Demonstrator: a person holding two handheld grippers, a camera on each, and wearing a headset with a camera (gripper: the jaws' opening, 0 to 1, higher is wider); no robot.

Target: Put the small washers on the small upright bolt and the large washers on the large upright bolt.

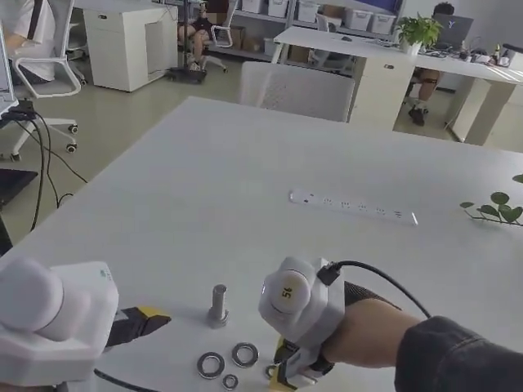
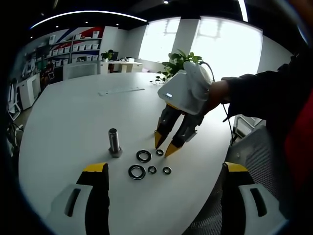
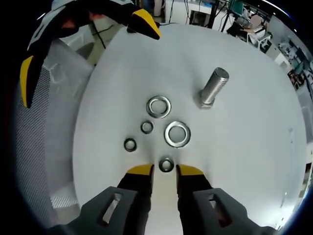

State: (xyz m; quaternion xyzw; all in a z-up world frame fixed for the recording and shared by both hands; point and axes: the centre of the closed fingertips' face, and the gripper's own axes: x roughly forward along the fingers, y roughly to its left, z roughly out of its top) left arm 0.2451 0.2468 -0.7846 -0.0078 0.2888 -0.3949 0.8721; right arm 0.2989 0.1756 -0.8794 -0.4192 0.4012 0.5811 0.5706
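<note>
Washers [image 3: 177, 133] near table edge [image 3: 85, 161], beside bolt [image 3: 213, 88]; right tongs [image 3: 165, 170] slightly apart; left tongs [image 2: 165, 167] wide apart

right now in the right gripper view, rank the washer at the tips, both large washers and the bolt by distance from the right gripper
1. small washer, at the tips of the right gripper
2. near large washer, just ahead
3. far large washer, beyond it, leftward
4. upright bolt, farthest, upper right

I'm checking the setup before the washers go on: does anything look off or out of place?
One thing: a single upright bolt stands on the table, though the task calls for two sizes. Two large washers and three small washers lie flat beside it; nothing looks spilled or damaged.
</note>
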